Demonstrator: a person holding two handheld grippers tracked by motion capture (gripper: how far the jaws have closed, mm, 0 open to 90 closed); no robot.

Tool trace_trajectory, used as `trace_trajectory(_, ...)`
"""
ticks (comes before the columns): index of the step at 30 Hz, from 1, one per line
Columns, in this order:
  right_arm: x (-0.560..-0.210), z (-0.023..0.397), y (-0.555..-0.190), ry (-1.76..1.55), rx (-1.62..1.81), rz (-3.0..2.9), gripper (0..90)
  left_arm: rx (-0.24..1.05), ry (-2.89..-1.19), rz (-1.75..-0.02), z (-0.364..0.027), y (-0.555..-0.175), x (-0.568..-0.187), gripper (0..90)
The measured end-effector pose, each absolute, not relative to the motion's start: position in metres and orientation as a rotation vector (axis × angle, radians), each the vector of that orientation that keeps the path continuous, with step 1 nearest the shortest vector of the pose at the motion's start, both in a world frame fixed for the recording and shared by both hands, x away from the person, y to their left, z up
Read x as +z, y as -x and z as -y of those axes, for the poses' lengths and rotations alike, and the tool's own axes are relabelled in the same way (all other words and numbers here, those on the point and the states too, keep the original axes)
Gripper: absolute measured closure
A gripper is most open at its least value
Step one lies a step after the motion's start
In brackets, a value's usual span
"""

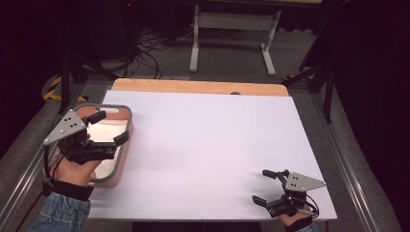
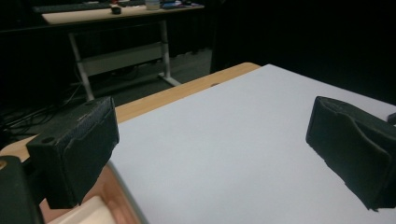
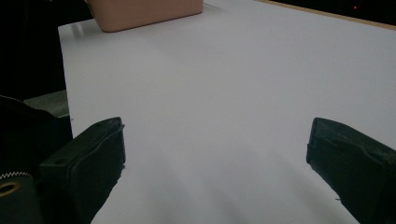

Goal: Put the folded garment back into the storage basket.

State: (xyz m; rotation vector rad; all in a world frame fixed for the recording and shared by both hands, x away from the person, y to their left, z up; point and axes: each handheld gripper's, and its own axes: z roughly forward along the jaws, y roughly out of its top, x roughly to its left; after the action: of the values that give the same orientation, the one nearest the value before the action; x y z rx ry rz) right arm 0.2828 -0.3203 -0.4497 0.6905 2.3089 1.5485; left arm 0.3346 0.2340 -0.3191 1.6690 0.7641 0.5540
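Left gripper [image 1: 109,128] wide over pink bin [image 1: 126,145], right gripper [image 1: 263,186] wide, empty, high view

A white sheet [image 1: 208,154] covers most of a wooden table [image 1: 198,87], leaving a bare strip of light wood along the far edge. Grey metal rails [image 1: 345,164] run down both sides of the table. Beyond it, on a grey floor, stands a white-legged desk [image 1: 234,34], with a tangle of black cables [image 1: 150,53] lying to its left. Yellow-and-black hazard tape [image 1: 54,89] marks the floor at far left, against a dark background.
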Motion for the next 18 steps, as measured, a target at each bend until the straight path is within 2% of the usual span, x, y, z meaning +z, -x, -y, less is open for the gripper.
trace_trajectory(18,-0.45,0.321,-0.283,-0.688,1.555,-2.307,4.9,0.415,-1.701,-0.643,-0.187,-0.326,-0.345,2.4)
